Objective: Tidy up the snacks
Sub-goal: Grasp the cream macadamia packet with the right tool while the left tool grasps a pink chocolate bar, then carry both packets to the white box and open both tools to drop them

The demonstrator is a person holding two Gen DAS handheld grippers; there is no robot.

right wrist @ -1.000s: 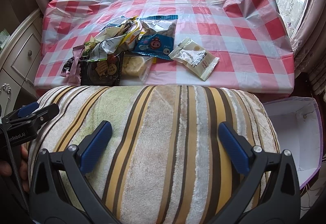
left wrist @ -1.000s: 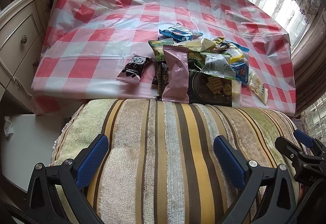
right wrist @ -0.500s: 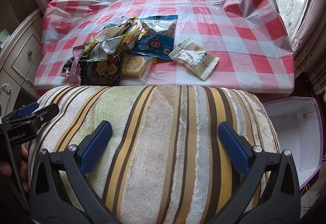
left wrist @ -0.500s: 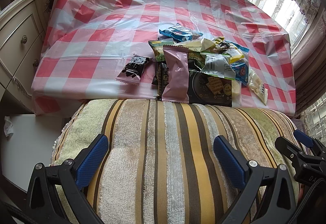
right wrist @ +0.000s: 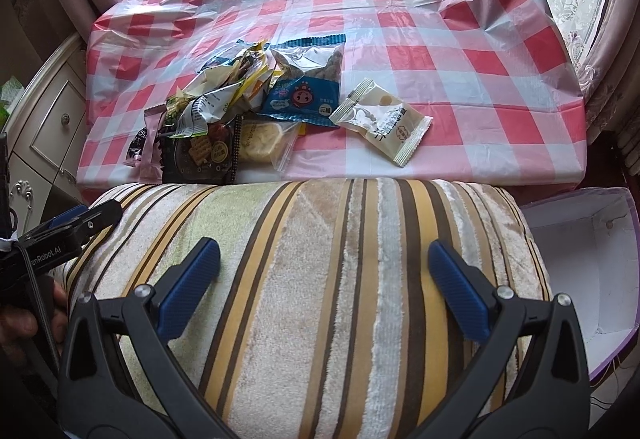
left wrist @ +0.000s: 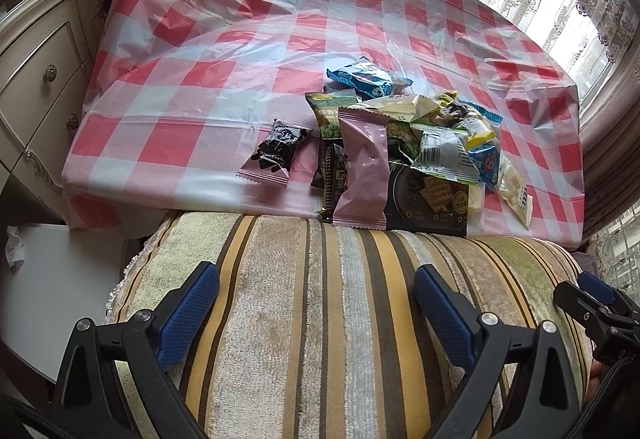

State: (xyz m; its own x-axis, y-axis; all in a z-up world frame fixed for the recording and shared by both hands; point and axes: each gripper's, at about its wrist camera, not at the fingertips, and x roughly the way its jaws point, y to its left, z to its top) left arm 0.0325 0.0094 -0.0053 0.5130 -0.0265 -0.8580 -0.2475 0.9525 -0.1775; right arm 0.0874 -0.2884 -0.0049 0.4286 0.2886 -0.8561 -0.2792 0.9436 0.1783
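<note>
Snack packets [left wrist: 400,143] heaped at near edge of checked table [left wrist: 240,51], not yet sorted. We hold left gripper [left wrist: 316,303], jaws just narrowing yet spread and empty, and right gripper [right wrist: 324,279], spread, above striped cushion [right wrist: 320,259], likely readying reach.

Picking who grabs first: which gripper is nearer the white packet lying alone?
Right. The right gripper sits just below-left of the white packet; the left gripper is farther left.

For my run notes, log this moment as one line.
left gripper: open, jaws just closing slightly, empty | right gripper: open, empty | both above striped plush cushion | snack packets pile untouched on red-checked tablecloth
</note>
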